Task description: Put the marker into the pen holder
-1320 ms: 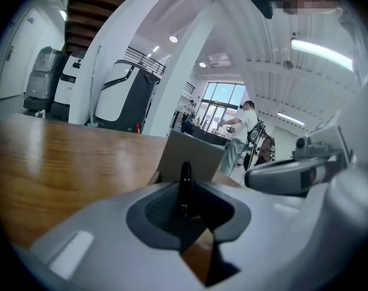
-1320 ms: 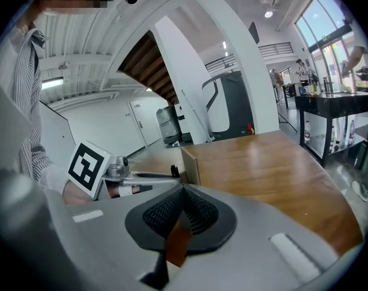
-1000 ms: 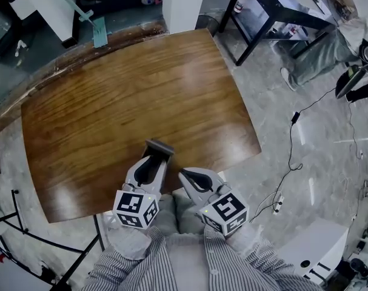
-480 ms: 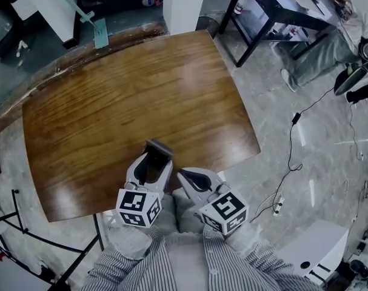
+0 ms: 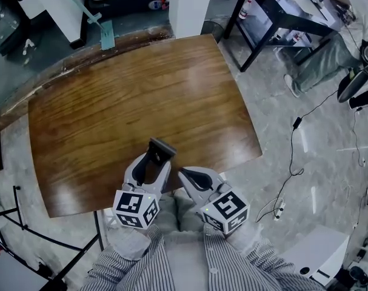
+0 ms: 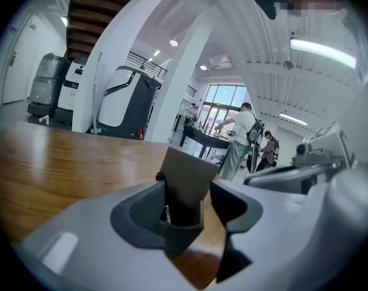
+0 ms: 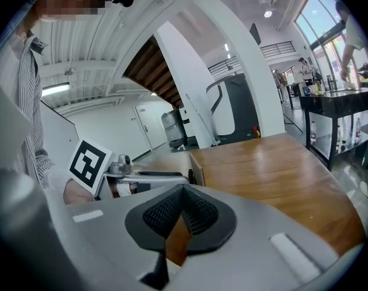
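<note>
The pen holder [image 5: 161, 148], a dark grey open-topped box, stands on the wooden table [image 5: 141, 90] near its front edge. My left gripper [image 5: 153, 161] reaches around it from the near side, and its jaws are opening. In the left gripper view the pen holder [image 6: 187, 174] stands between the jaws of the left gripper [image 6: 193, 194]: the left jaw lies against it and a gap shows at the right jaw. I see no marker on the table or in either gripper. My right gripper [image 5: 182, 174] hangs just off the table's edge, shut and empty; its pads [image 7: 184, 194] meet.
A black table [image 5: 281, 5] stands beyond the far right corner, with a person [image 5: 329, 47] beside it. A white pillar [image 5: 190, 5] rises behind the wooden table. A cable [image 5: 290, 162] runs over the tiled floor on the right.
The left gripper's jaws have spread apart around the pen holder. The right gripper has stayed where it was. The head view has shifted slightly.
</note>
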`<state>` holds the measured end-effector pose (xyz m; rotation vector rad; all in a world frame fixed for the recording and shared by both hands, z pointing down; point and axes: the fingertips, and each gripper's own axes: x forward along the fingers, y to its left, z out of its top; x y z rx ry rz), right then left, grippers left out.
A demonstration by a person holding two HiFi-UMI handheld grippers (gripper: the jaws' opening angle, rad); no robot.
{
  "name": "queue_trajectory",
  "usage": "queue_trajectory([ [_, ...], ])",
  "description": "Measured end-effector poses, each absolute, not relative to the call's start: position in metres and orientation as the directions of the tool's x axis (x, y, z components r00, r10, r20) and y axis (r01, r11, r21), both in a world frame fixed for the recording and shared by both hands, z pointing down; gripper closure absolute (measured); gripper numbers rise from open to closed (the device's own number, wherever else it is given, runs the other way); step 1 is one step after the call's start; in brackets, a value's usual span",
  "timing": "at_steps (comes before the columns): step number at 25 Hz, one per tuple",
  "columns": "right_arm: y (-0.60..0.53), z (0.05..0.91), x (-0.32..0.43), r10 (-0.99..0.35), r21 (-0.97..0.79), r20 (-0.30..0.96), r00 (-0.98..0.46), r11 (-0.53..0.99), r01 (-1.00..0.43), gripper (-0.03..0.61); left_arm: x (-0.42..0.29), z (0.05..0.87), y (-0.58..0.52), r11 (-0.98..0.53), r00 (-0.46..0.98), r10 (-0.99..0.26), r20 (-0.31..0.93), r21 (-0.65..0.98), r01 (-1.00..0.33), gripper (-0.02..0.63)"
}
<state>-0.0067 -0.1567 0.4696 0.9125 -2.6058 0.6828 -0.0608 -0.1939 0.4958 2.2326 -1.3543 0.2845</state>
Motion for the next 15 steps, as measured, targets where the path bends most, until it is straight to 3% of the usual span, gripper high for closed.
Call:
queue_trajectory([
  [9,-0.138,0.457,-0.017,-0.497,-0.32,0.403,-0.769,0.71,-0.627,0.578,-0.068,0.464,-0.161,-0.42,0.524,-0.785,0.331,0.338,-0.842,0.576],
  [15,-0.122,0.452,-0.027,-0.489,-0.298,0.393,-0.779,0.733,-0.611,0.578,-0.069,0.456,-0.139,-0.429,0.525,-0.776,0.348,0.318,-0.845,0.605],
])
